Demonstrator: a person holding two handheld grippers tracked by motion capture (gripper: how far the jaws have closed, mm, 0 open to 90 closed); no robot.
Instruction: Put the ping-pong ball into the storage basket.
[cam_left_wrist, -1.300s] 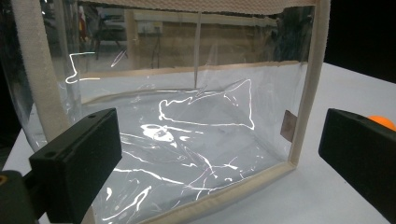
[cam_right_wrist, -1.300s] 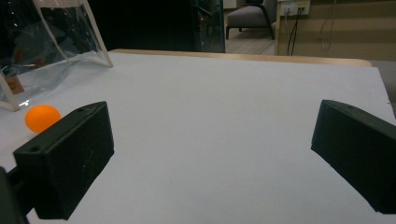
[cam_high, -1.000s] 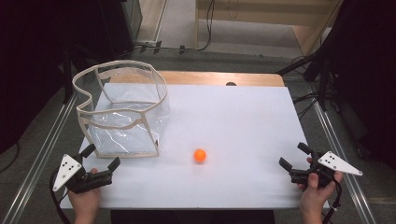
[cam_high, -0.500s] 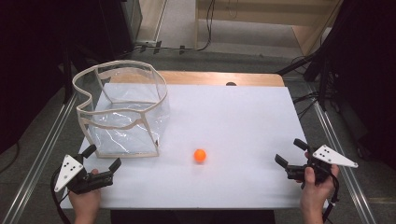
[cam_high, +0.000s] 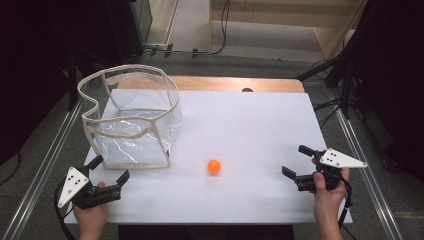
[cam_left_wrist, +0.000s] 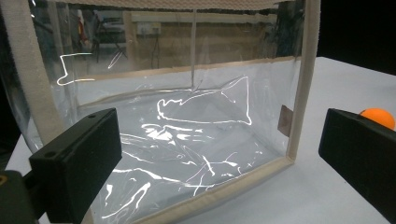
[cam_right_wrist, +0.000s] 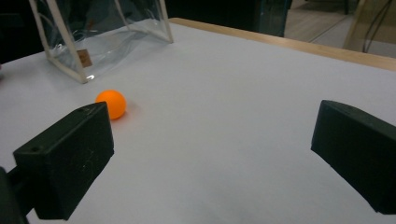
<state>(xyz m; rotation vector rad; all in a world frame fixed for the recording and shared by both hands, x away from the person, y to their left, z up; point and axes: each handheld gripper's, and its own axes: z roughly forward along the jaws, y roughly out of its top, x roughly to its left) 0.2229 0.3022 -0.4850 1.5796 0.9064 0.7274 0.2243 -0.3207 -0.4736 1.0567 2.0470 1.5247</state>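
Orange ball sits on my table, between my left gripper and right gripper, both spread wide, empty. My left gripper view reveals a small tag on the clear bag.

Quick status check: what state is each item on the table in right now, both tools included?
Clear bag: upright on the table, top open, nothing visible inside.
Orange ball: loose on the white tabletop, outside the bag, touching neither tool.
Left tool: jaws open, holding nothing, facing the bag's near wall.
Right tool: jaws open, holding nothing, pointed toward the ball.
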